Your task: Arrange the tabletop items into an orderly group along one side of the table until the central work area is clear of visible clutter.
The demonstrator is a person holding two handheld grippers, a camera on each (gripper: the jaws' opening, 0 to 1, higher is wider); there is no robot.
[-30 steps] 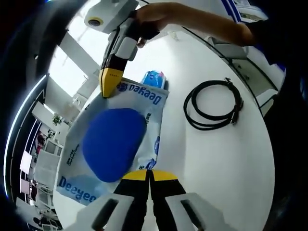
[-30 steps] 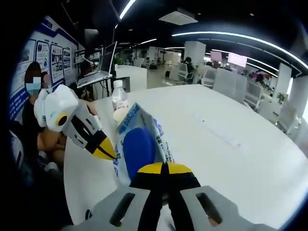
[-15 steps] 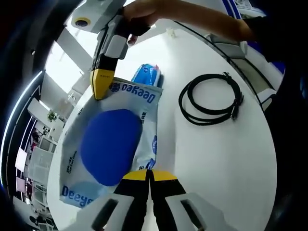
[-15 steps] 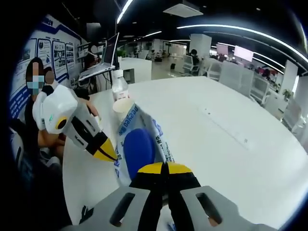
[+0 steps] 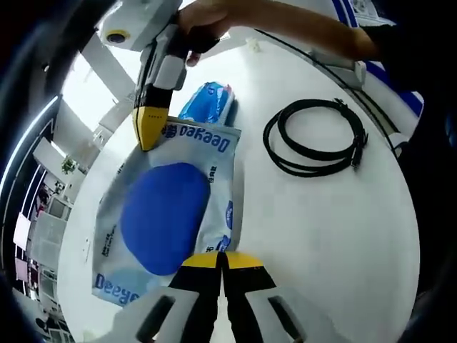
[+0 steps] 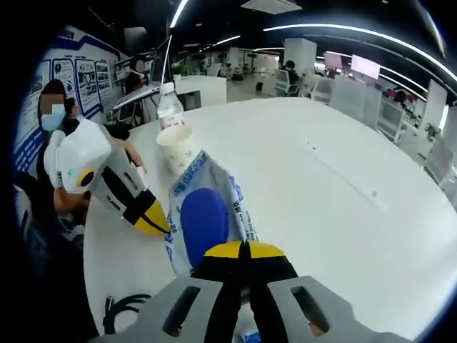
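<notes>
two grippers, left and right, were clenched on opposite corners of the soft, light, slippery deeyeo wipes pack, which sagged between them above the tabletop.

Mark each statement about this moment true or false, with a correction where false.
1. Both tools grip the same wipes pack, one at each end. True.
2. The black cable lies coiled on the table, apart from the pack. True.
3. The left tool is open and hovers over the cable. False: it is shut on the pack's edge.
4. A paper cup stands beyond the pack, with a bottle behind it. True.
5. The right tool holds the bottle. False: it is shut on the pack.
</notes>
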